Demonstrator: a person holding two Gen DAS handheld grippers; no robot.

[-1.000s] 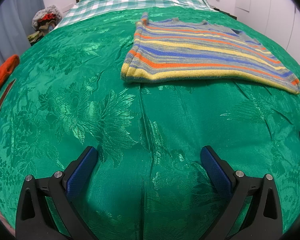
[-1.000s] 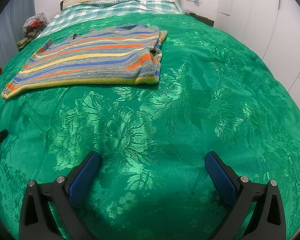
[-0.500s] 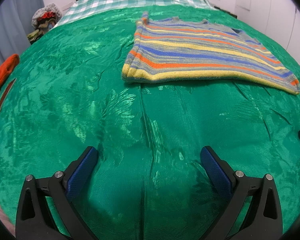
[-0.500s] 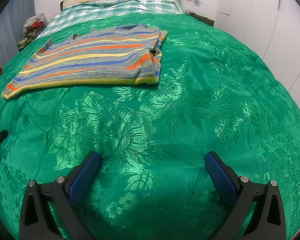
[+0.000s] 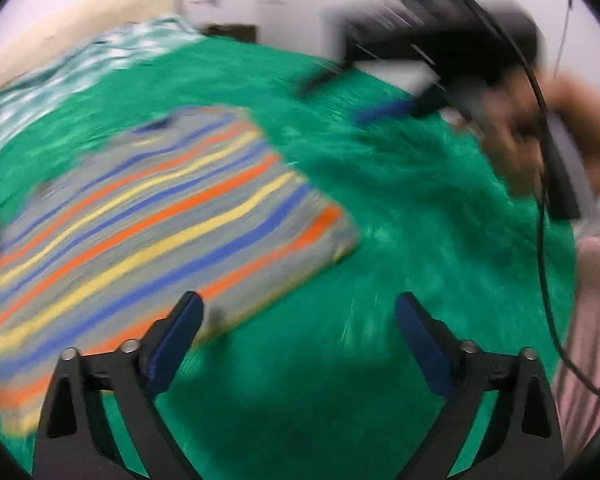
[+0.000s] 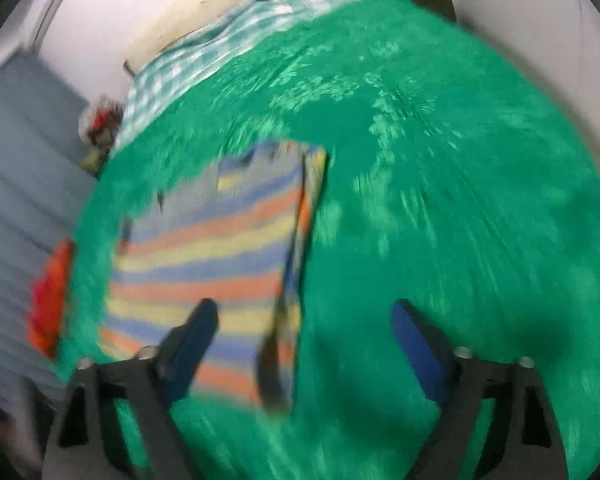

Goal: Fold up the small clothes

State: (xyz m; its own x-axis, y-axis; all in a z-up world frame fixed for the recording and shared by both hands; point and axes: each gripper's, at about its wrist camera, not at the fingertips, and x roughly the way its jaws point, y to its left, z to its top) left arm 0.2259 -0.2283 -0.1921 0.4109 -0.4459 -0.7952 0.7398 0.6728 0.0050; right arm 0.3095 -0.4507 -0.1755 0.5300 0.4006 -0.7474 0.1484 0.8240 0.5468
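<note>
A striped sweater (image 5: pixel 140 220) in grey, orange, yellow and blue lies folded flat on the green bedspread (image 5: pixel 400 240). My left gripper (image 5: pixel 298 336) is open and empty, with its left finger over the sweater's near edge. In the right wrist view the sweater (image 6: pixel 220 260) lies ahead to the left, and my right gripper (image 6: pixel 304 340) is open and empty, its left finger over the sweater's near part. The right gripper (image 5: pixel 384 110) also shows blurred at the upper right of the left wrist view, held by a hand. Both views are motion-blurred.
A checked sheet (image 6: pixel 236 36) and a pillow (image 5: pixel 80 28) lie at the head of the bed. An orange-red item (image 6: pixel 50 300) sits at the bed's left edge. A grey curtain (image 6: pixel 16 160) hangs left. The person's body (image 5: pixel 588 300) is at the right.
Both grippers have swung fast and moved up close to the sweater; each view has turned sharply and blurred. Both stay open. The sweater has not moved.
</note>
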